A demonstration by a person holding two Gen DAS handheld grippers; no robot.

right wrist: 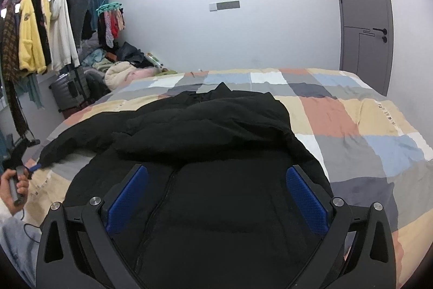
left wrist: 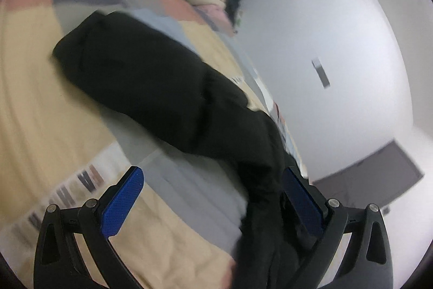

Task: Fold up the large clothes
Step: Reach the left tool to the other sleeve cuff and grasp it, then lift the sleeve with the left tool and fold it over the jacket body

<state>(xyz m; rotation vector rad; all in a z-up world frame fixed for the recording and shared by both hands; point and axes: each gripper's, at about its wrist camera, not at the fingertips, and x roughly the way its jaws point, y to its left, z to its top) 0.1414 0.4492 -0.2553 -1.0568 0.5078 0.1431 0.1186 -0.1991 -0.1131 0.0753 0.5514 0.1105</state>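
Observation:
A black padded jacket (right wrist: 216, 126) lies spread on the patchwork bed cover (right wrist: 351, 126), zip side up, collar toward the far wall. My right gripper (right wrist: 216, 169) hovers open over its lower front, with both blue pads clear of the cloth. One sleeve (right wrist: 81, 137) stretches out to the left, where a hand (right wrist: 10, 186) holds the other tool. In the blurred left wrist view, my left gripper (left wrist: 212, 172) stands wide open. The sleeve (left wrist: 259, 180) runs between its fingers and lies against the right pad (left wrist: 303, 197). The jacket's body (left wrist: 140, 77) lies beyond it.
A clothes rack (right wrist: 48, 26) with hanging garments stands at the left, with a dark suitcase (right wrist: 67, 91) and a heap of clothes (right wrist: 121, 72) beside the bed. A grey door (right wrist: 365, 18) is at the far right. Bare bed cover lies right of the jacket.

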